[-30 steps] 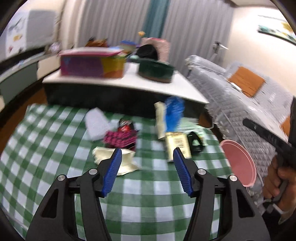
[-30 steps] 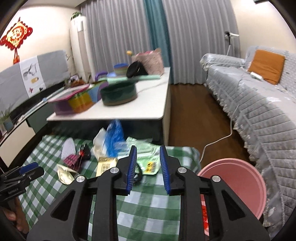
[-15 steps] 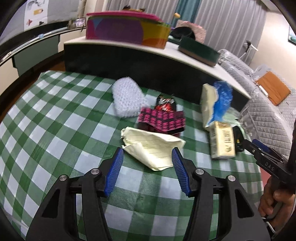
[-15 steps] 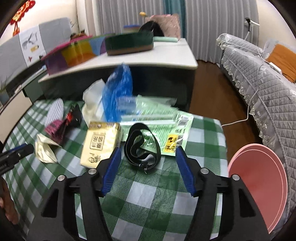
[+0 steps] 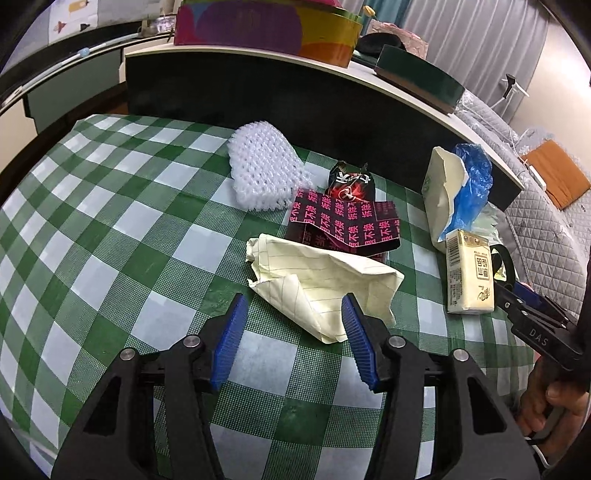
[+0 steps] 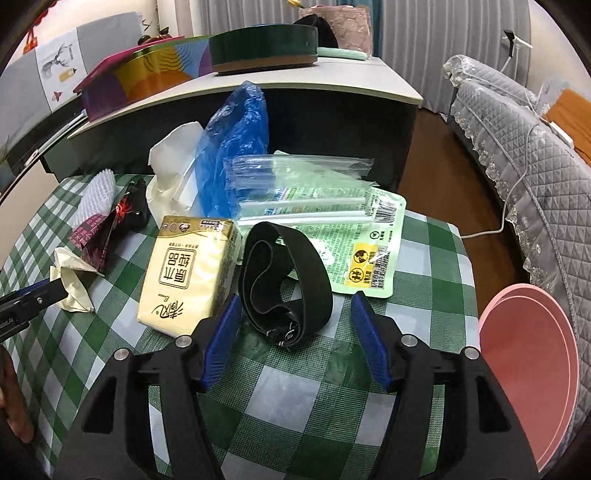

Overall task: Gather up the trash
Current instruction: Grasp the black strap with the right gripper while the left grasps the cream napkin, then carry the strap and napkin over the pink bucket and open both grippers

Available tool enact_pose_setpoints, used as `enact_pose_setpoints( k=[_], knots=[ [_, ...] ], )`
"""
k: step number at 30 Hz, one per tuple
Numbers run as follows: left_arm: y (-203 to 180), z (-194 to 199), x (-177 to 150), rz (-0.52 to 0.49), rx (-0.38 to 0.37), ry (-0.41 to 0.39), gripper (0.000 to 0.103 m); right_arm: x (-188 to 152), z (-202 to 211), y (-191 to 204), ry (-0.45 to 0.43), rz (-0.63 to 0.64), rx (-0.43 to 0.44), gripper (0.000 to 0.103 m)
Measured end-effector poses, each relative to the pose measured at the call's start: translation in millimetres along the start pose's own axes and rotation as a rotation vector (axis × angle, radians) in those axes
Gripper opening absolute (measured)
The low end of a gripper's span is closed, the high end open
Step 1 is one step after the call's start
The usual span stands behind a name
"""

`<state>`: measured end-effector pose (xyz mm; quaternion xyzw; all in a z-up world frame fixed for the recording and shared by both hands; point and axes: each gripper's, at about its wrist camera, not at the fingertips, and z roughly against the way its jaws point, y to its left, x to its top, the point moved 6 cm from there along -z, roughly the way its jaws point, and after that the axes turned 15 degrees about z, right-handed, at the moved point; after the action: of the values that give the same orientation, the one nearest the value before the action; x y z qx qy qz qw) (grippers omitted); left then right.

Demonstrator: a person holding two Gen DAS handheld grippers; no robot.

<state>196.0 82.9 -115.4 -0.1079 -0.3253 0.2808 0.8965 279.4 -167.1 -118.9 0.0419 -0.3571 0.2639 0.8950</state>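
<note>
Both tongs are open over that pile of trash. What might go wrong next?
The left tongs straddle only a corner of the crumpled yellow paper, so it may slip or tear. The right tongs face the floppy black strap, which touches the tissue pack and may drag it along.

A green-and-white checked cloth (image 6: 436, 273) covered the bench. Behind it stood a dark cabinet with a pale top (image 6: 332, 79), carrying a colourful tin (image 5: 266, 27) and a dark green round box (image 6: 264, 48). Grey pleated curtains (image 6: 424, 26) hung along the back wall. To the right, a sofa under a quilted grey cover (image 6: 517, 147) stood on dark wooden floor (image 6: 436, 158), with what looked like an orange cushion (image 5: 557, 173) on it.
</note>
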Motion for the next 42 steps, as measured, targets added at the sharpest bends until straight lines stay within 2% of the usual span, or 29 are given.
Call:
enact_pose_setpoints(
  k=[6, 9, 11, 16, 17, 19, 22, 32, 42],
  knots=[
    [1.1, 0.2, 0.1, 0.009, 0.000, 0.006, 0.052, 2.2, 1.9, 2.8, 0.002, 0.010, -0.002, 0.062],
    [1.9, -0.8, 0.3, 0.004, 0.012, 0.008, 0.045, -0.1, -1.0, 0.2, 0.016, -0.001, -0.006, 0.062],
    [2.5, -0.9, 0.7, 0.008, 0.013, 0.009, 0.037, -0.9, -2.2, -2.3, 0.024, -0.008, -0.012, 0.060],
    [3.3, -2.0, 0.3, 0.004, 0.017, 0.021, 0.016, -0.2, -1.1, -1.4, 0.023, -0.005, 0.000, 0.033],
    [3.1, -1.9, 0.2, 0.006, 0.014, 0.024, 0.013, -0.5, -0.6, -1.2, 0.021, -0.005, 0.001, 0.031],
    [2.0, -0.6, 0.3, 0.000, 0.017, 0.018, 0.010, -0.5, 0.5, -1.6, 0.020, -0.009, 0.005, 0.021],
    [0.3, 1.9, 1.6, -0.010, 0.017, 0.009, 0.007, 0.3, 4.1, -2.0, 0.013, -0.017, 0.013, 0.012],
    [-8.1, 18.0, 4.1, -0.055, 0.007, -0.037, 0.004, 6.9, 38.4, 0.4, -0.053, -0.017, 0.004, 0.011],
    [-25.1, 51.5, -3.6, -0.106, -0.034, -0.100, 0.004, 2.8, 97.8, -3.4, -0.127, -0.033, -0.039, 0.011]
  ],
)
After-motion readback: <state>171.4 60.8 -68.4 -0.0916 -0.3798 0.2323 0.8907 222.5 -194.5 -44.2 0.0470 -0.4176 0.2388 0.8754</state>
